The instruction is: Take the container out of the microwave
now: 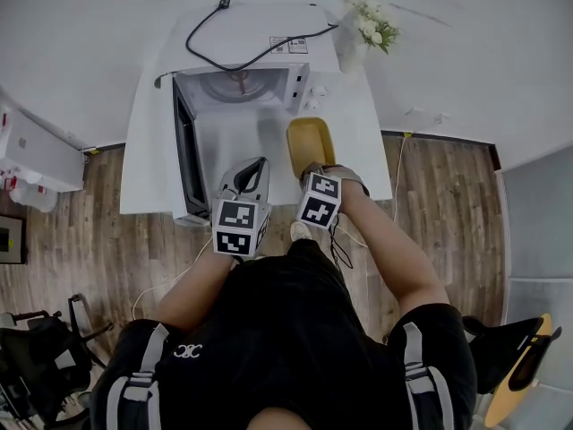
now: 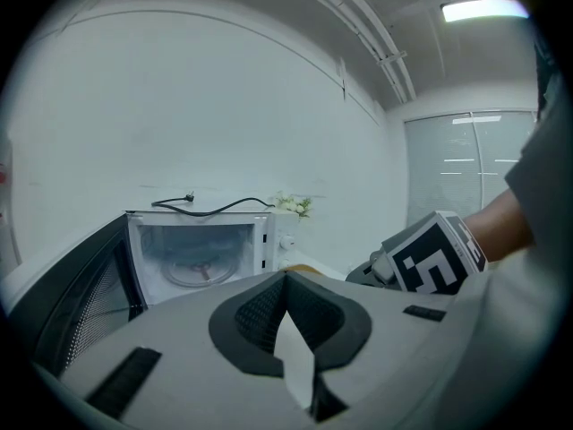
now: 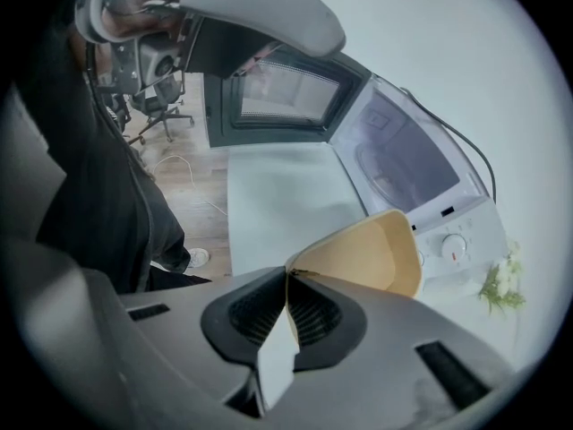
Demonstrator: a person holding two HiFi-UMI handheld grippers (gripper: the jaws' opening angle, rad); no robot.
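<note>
A tan, oblong, empty container (image 1: 310, 143) sits outside the white microwave (image 1: 269, 56), over the white table (image 1: 152, 150) in front of the control panel. My right gripper (image 1: 311, 172) is shut on its near rim; in the right gripper view the pads (image 3: 309, 316) pinch the thin wall of the container (image 3: 372, 253). My left gripper (image 1: 259, 165) is just to the left, shut with nothing in it (image 2: 286, 278). The microwave door (image 1: 186, 155) stands open to the left. The cavity (image 2: 199, 249) shows only its glass turntable.
A black power cord (image 1: 235, 56) lies across the microwave top. A vase of white flowers (image 1: 369, 23) stands at the table's back right. Wood floor surrounds the table, with an office chair (image 1: 36, 348) at lower left and a white unit (image 1: 40, 150) at left.
</note>
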